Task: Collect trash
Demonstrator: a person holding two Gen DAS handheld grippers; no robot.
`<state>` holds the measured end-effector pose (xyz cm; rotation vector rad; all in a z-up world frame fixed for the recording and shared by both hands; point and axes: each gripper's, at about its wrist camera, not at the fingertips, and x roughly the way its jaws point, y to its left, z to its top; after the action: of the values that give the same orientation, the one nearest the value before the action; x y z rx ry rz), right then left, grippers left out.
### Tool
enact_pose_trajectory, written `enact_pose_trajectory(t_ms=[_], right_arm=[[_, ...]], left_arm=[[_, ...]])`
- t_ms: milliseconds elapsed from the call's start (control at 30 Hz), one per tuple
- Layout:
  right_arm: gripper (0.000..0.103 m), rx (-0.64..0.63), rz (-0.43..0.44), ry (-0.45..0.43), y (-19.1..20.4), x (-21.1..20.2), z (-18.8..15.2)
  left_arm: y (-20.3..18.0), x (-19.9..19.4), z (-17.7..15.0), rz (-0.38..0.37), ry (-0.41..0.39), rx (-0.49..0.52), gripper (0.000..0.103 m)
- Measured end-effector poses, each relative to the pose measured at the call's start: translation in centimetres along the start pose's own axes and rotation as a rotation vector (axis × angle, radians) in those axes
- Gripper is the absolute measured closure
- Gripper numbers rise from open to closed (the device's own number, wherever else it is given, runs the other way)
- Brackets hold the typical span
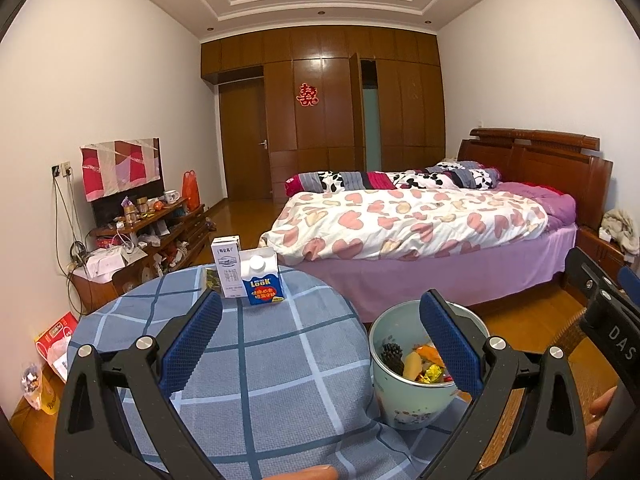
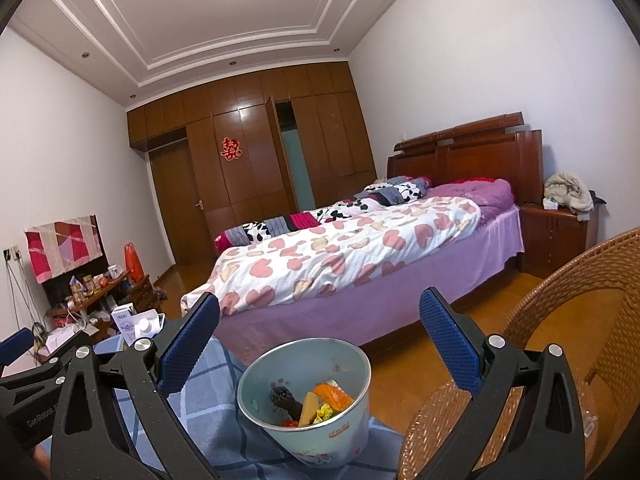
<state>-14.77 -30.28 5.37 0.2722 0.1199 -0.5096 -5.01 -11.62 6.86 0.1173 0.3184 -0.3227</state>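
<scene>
A small pale green bin point(image 1: 416, 404) stands at the right edge of the round table with the blue checked cloth point(image 1: 272, 360); scraps and wrappers lie in it. Two cartons stand at the table's far side: a white milk carton point(image 1: 226, 268) and a blue and white carton point(image 1: 262, 278) with a screw cap. A dark wrapper point(image 1: 210, 279) lies beside them. My left gripper point(image 1: 320, 344) is open above the cloth, nothing between its fingers. My right gripper point(image 2: 320, 344) is open above the bin point(image 2: 320, 412), holding nothing. The right gripper's body point(image 1: 608, 320) shows at the right of the left wrist view.
A wicker chair point(image 2: 560, 320) stands right of the table. Behind lies a bed point(image 1: 420, 232) with a heart-pattern quilt. A cluttered low TV stand point(image 1: 152, 232) lines the left wall. Bags point(image 1: 52, 344) lie on the floor left of the table.
</scene>
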Motion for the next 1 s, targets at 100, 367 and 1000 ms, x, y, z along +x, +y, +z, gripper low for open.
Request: enact_pose_trajectory(t_ms=[100,367,1000], right_arm=[[0.005,-0.002,0.000,0.001,0.04,-0.01,0.00],[0.005,-0.001,0.000,0.001,0.07,-0.06,-0.05],[0.005,0.001,-0.001,0.008,0.34,0.03,-0.22]], left_arm=[[0.03,-0.06,0.00,0.000,-0.002,0.001,0.006],[0.18,-0.15,0.09,0.002,-0.009,0.000,0.006],[0.09,-0.12,0.44,0.003,-0.007,0.002,0.006]])
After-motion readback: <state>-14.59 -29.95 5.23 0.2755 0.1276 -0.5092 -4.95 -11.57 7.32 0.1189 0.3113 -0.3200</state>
